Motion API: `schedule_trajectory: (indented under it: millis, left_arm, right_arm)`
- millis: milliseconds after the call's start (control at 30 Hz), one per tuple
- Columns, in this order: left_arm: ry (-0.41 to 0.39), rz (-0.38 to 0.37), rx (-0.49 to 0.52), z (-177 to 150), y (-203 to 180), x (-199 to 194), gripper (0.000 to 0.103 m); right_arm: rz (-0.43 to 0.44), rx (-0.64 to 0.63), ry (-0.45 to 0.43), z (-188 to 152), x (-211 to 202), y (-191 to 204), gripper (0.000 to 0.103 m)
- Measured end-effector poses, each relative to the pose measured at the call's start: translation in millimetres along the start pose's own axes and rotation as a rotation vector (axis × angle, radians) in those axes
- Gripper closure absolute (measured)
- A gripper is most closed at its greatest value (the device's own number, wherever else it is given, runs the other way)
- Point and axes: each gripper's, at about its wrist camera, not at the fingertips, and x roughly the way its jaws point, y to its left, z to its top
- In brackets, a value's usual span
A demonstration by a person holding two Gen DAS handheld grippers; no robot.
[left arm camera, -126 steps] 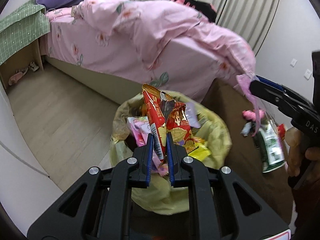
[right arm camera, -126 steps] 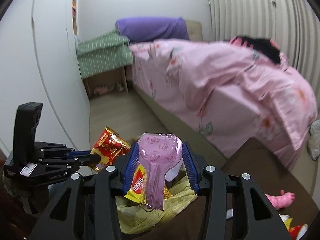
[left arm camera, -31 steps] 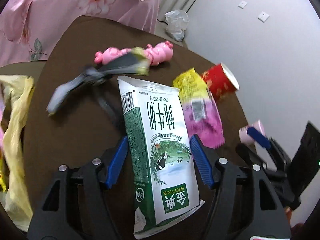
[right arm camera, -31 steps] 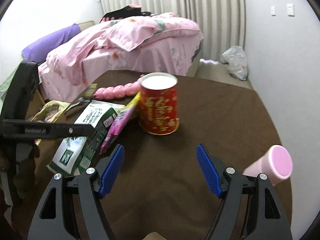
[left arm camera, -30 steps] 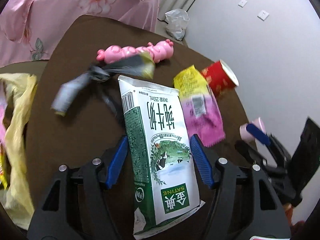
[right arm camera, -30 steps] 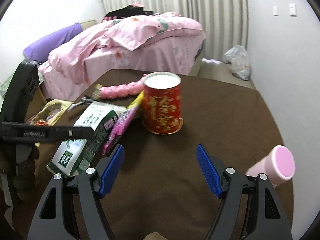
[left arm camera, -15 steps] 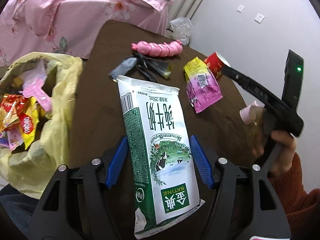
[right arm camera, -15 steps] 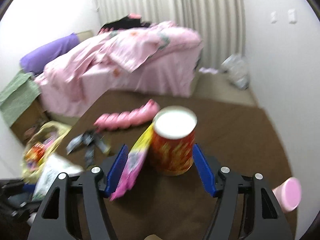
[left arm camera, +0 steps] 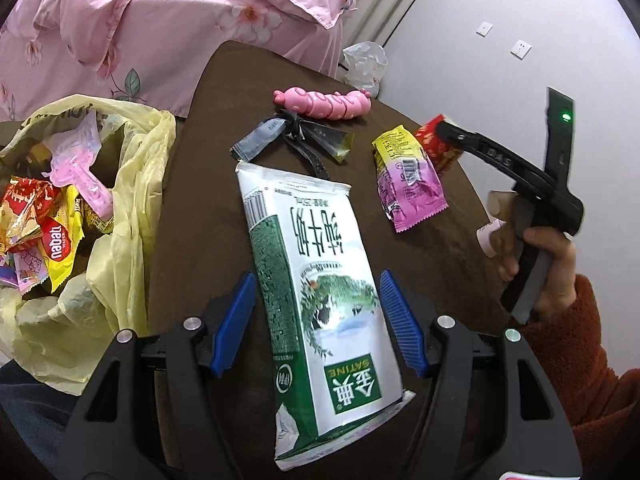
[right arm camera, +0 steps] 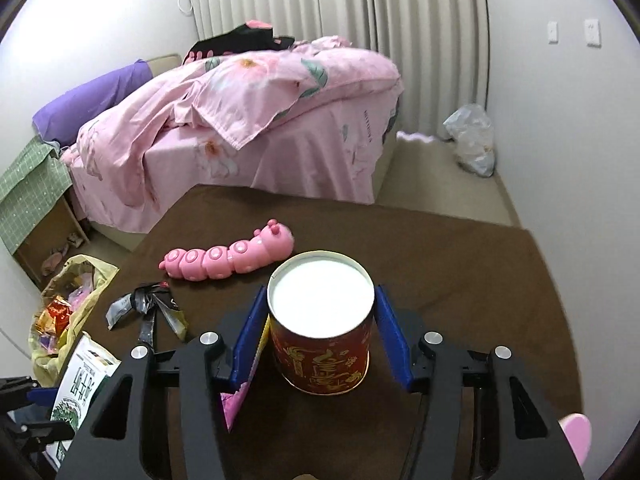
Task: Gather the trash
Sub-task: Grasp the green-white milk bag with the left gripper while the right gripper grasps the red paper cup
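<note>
My left gripper [left arm camera: 318, 320] is shut on a green and white milk carton [left arm camera: 316, 280] and holds it over the brown table [left arm camera: 200, 208]. My right gripper [right arm camera: 320, 340] is shut on a red paper cup with a white lid [right arm camera: 320, 324]; the cup also shows in the left wrist view [left arm camera: 438, 146]. A yellow and pink snack wrapper [left arm camera: 408, 184] lies on the table beside the cup. A yellow trash bag [left arm camera: 120, 208] full of wrappers hangs open at the table's left edge.
A pink caterpillar toy [right arm camera: 228, 258] and a black and grey wrapper [right arm camera: 144, 304] lie on the table's far side. A pink bed [right arm camera: 260, 120] stands beyond the table. A pink cylinder [right arm camera: 576, 432] lies at the right. A white plastic bag [right arm camera: 472, 140] sits on the floor.
The left gripper has lifted the milk carton and drawn back, bringing the trash bag into view. The right gripper has closed on the red cup and raised it.
</note>
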Motion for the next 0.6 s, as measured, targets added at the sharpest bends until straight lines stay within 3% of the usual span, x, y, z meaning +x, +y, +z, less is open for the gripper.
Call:
schedule_trajectory:
  millis: [133,367,467,600]
  left_arm:
    - [0.022,0.053,0.02,7.2,-6.5,4.5,0.033]
    - [0.074,0.137,0.061,30.9,-21.0,24.1,0.033]
    - [0.094,0.198,0.051,41.1,-21.3,36.1,0.033]
    - [0.125,0.226,0.036,50.4,-20.1,50.4,0.033]
  right_arm:
    - [0.004,0.018,-0.032,-5.8,-31.1,-8.1,0.052]
    - [0.01,0.033,-0.055,-30.4,-79.9,-23.2,0.052]
    - [0.016,0.033,-0.049,-41.5,-93.2,-27.3,0.052]
    - [0.03,0.037,-0.044,-53.9,-104.9,-30.4,0.052]
